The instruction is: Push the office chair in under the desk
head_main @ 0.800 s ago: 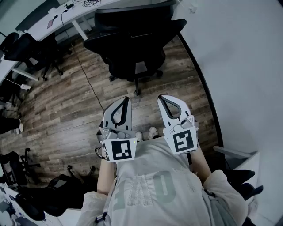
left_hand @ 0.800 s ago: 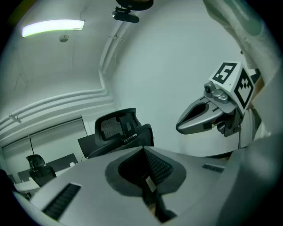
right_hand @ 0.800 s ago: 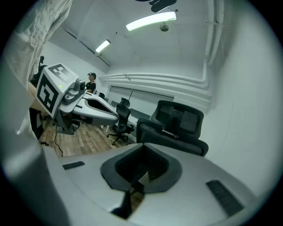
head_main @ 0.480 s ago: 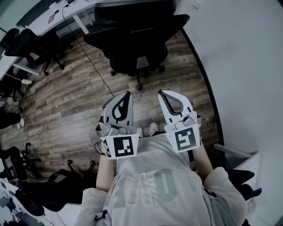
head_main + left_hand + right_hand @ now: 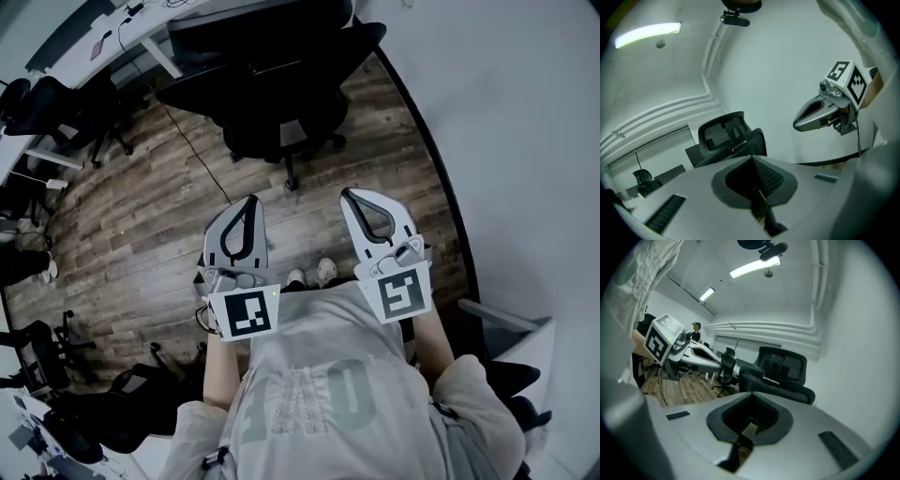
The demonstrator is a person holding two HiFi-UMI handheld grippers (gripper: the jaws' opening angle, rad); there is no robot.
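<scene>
Overhead, the head view shows two grippers, one office chair for the task and one white desk (image 5: pixel 131 28). The left gripper (image 5: pixel 246 208) and right gripper (image 5: pixel 358 199) lie side by side at mid-frame, well apart from the chair. Each has its jaws pressed together with nothing between them. The black office chair (image 5: pixel 281 94) stands at top centre on the wood-plank floor (image 5: pixel 141 216), just beside the white wall (image 5: pixel 525 141), with the desk edge beyond it. Its broad axis runs left to right, slightly raised at the right. The rear of its backrest and headrest faces the grippers. At least three other chairs (image 5: pixel 56 103) line the left edge. Two shoes (image 5: pixel 309 275) show between the grippers.
</scene>
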